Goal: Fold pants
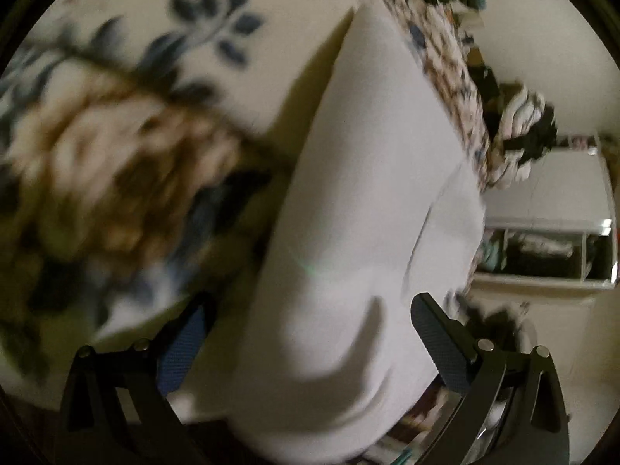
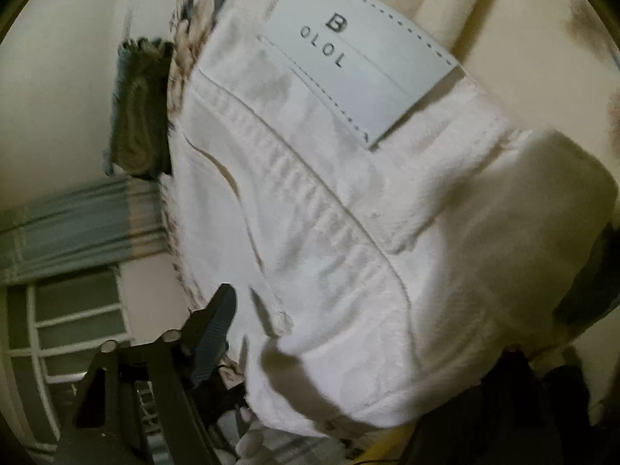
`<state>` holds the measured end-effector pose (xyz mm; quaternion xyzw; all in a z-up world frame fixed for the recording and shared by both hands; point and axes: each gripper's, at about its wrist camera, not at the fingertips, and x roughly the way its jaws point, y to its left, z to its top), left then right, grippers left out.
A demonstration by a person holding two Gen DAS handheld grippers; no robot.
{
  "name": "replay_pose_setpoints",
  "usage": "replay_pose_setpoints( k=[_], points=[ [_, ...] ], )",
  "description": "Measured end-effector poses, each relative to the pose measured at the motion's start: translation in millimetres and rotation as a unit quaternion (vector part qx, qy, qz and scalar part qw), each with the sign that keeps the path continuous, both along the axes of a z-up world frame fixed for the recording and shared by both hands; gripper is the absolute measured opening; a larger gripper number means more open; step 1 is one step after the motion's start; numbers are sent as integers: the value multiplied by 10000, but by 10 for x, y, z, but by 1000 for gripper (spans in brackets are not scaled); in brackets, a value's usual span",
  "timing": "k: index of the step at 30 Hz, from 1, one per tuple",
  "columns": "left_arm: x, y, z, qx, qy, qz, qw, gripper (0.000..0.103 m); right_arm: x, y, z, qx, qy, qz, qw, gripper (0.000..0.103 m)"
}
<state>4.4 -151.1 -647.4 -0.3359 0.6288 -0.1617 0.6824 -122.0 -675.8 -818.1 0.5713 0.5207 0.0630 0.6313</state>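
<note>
Bedding with a floral print [image 1: 116,147] is seen under everything, and the pants [image 1: 368,232], white, are laid over it near its right edge. In the right wrist view the pants [image 2: 348,232] fill the frame, with the waistband and a label [image 2: 360,62] at the far side.

The left gripper [image 1: 310,352] is spread wide, with a thick fold of cloth bulging between its 2 fingers [image 1: 441,345]; whether the pads press the cloth cannot be told. Of the right gripper [image 2: 329,348] only 1 finger [image 2: 213,333] is shown, at the left of the cloth, so its grip cannot be told either.

Slipping is judged the main risk: the fold is bulky and the left fingers are wide apart, so a layer could be dropped if the pads are closed on only part of it. Because the pants lie close to the bed's right edge, cloth could also be dragged over that edge. Blur in both views suggests quick motion, which would make a crooked crease likelier.

A heap of clothes [image 1: 519,143] is seen past the bed edge at the far right, and a shelf [image 1: 550,248] beyond it. A dark garment [image 2: 135,116] and a window [image 2: 73,321] are shown at the left in the right wrist view. Nothing is seen lying on the pants.
</note>
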Motion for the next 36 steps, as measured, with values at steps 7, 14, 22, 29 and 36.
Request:
replay_pose_setpoints(
  k=[7, 14, 22, 29, 36],
  points=[
    [-379, 54, 71, 173, 47, -121, 9998, 103, 118, 151, 106, -404, 155, 512, 9978, 73],
    [196, -127, 17, -167, -339, 126, 9992, 103, 189, 129, 9, -112, 94, -39, 9999, 76],
    [334, -325, 384, 394, -1095, -105, 9932, 26, 96, 229, 327, -715, -41, -306, 9970, 34],
    [299, -255, 932, 235, -1292, 230, 9911, 26, 254, 290, 1073, -1109, -294, -9, 9934, 30],
    [603, -378, 1587, 218, -1405, 290, 9894, 26, 443, 200, 1811, -1177, -554, 268, 9911, 29]
  ],
)
